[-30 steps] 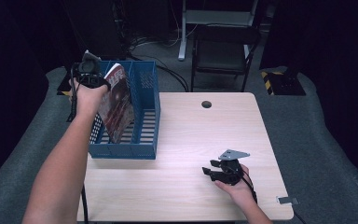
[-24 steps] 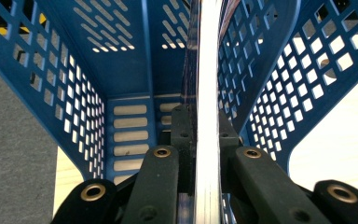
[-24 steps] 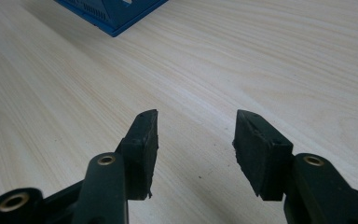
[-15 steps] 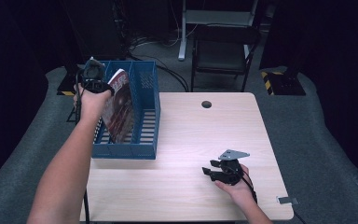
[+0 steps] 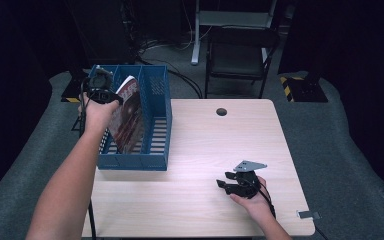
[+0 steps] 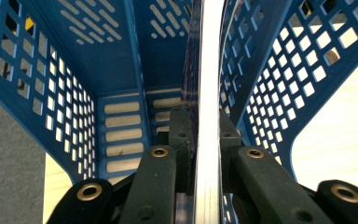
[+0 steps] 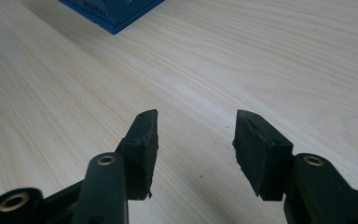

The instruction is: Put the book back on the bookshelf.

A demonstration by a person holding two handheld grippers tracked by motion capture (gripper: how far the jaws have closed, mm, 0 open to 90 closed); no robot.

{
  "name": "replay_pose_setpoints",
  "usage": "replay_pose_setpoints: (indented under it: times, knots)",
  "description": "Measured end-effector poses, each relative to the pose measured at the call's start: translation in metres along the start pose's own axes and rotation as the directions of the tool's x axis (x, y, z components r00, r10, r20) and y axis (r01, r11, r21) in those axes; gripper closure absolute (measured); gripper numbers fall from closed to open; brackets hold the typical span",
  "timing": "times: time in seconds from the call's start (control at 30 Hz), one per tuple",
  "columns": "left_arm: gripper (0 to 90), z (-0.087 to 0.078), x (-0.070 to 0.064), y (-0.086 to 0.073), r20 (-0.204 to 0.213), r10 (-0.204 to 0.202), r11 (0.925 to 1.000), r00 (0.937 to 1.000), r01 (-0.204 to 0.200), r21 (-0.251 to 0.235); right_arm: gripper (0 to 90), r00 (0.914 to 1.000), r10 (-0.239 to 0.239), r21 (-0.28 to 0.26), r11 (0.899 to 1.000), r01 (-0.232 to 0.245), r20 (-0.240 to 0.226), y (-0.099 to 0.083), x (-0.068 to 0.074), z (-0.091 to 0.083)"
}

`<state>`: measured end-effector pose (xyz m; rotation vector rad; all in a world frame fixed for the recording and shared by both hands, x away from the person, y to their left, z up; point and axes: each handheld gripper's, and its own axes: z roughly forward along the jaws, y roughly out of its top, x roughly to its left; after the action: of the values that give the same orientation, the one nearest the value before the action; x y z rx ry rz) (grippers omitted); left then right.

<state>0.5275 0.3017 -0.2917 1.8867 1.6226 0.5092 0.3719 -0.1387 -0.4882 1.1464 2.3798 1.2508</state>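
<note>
A blue bin [image 5: 145, 125] sits on the left side of the table [image 5: 200, 165]. The left gripper [image 5: 100, 90] is above the bin's left wall. Its jaws are squeezed tight on a thin book [image 5: 127, 115]. The book stands on its edge inside the bin and leans a little. In the left gripper view, the book [image 6: 209, 93] runs straight down between the bin's [image 6: 98, 60] walls. The right gripper [image 5: 240, 182] rests on the table, well apart from the bin. Its jaws are wide apart and hold nothing.
</note>
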Motion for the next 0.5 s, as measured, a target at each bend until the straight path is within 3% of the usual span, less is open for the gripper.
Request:
replay_pose_setpoints:
  times: [0.5]
  knots:
    - [66.6, -0.0044, 0.0031, -0.0106, 0.047, 0.027, 0.9995, 0.9986, -0.027, 0.014, 49.3, 1.0000, -0.004, -0.004, 1.000, 0.004, 0.000, -0.0002, 0.0000, 0.0003]
